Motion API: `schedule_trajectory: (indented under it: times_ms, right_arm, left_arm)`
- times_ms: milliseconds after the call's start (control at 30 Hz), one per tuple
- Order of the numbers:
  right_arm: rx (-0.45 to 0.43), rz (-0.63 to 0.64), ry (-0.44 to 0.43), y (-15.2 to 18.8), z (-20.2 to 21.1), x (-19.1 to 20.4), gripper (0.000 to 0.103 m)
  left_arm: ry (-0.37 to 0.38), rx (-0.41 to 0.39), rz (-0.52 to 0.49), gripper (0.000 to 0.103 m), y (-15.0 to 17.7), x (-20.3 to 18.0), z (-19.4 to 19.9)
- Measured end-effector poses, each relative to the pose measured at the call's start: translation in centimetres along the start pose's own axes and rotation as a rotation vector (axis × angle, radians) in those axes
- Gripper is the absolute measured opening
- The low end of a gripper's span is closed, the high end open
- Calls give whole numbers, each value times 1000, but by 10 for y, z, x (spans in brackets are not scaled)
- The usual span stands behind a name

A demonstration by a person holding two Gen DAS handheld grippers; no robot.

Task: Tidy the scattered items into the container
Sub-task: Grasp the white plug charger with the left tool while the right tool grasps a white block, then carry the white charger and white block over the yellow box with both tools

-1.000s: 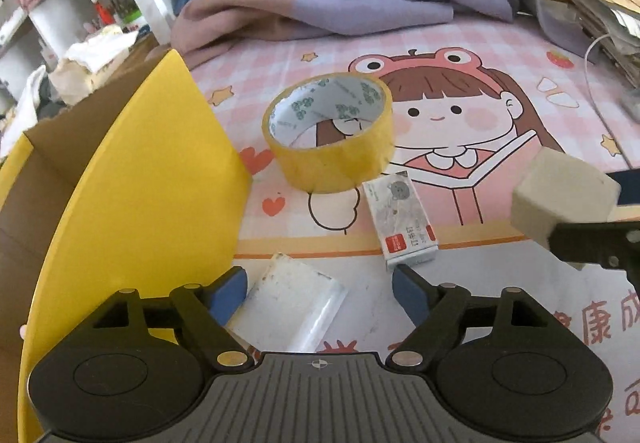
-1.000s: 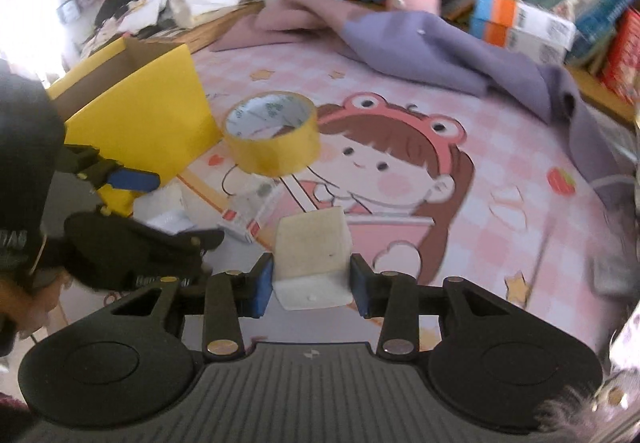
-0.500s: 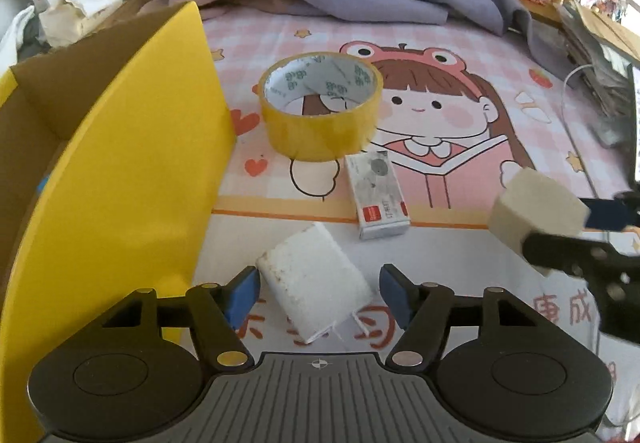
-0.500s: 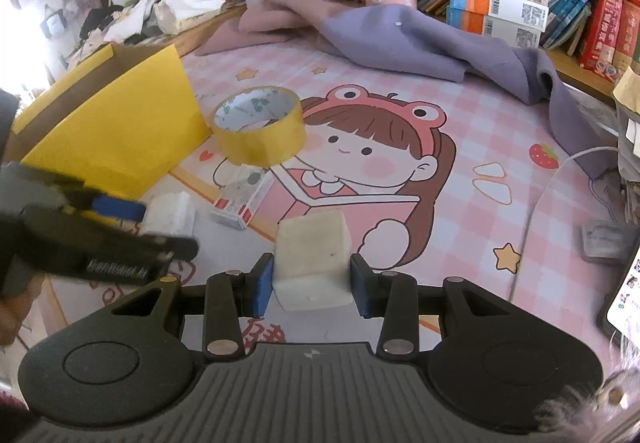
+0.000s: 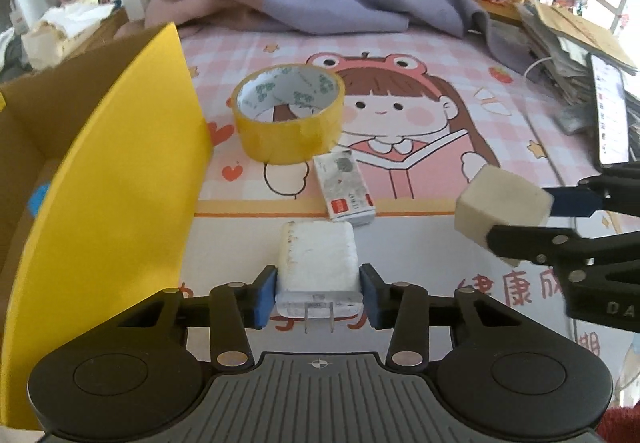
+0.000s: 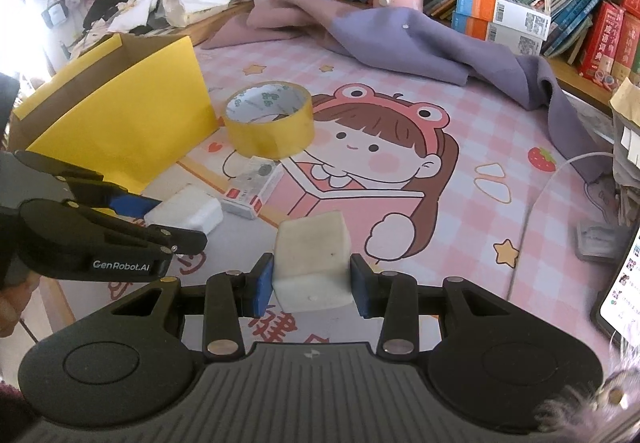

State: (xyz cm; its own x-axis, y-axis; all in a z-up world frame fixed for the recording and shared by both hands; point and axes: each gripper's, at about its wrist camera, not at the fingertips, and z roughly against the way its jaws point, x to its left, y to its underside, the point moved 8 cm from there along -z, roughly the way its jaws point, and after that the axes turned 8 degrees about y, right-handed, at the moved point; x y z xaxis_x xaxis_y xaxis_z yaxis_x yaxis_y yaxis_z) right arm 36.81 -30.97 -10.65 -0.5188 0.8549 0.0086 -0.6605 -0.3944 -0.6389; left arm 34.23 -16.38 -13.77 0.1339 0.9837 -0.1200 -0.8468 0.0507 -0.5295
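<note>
Gripping white charger (image 5: 317,261) now, left tool (image 5: 318,297) closed.

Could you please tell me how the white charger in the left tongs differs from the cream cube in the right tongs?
The white charger is flat, with rounded edges; the cream cube is blocky. The charger has two metal prongs pointing toward the camera; the cube has none. The charger is bright white, the cube duller and yellowish. Each is gripped between blue pads, in the left tongs and the right tongs.

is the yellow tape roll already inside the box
No, the yellow tape roll lies on the mat beside the yellow box.
</note>
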Motion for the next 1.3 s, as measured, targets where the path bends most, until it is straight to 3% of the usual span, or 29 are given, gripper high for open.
schedule_trajectory:
  times_ms: [267,400,533,700,900,1033,1133,1167,1200,1300]
  right_arm:
    - [32,18,16,10,1,9,36]
    - [54,31,30,18,-1,12,36]
    - [46,57,52,18,-4,14,39]
    - [33,111,84,16,-8,19,61]
    - [60,126,84,17,-18,21,61]
    - [92,98,84,20,-24,15,52]
    - [104,87,88,22,-26,12,47]
    - [104,85,89,22,-26,12,45]
    - [104,84,89,22,-25,12,44]
    - [102,83,90,22,-25,12,41]
  left_arm:
    - [28,45,-5,42,17,-8,-3]
    - [-4,23,-18,53,14,-6,-5]
    - [-14,19,-27,54,9,-6,-12]
    - [-35,20,-38,68,12,-4,-15]
    - [-19,-7,-6,76,15,3,-15]
    - [-15,-6,-15,76,14,3,-15]
    - [-3,-7,-26,70,14,2,-15]
    - [4,-7,-33,61,14,0,-14]
    - [14,-11,-52,41,13,-3,-13]
    - [19,-5,-118,42,13,-14,-13]
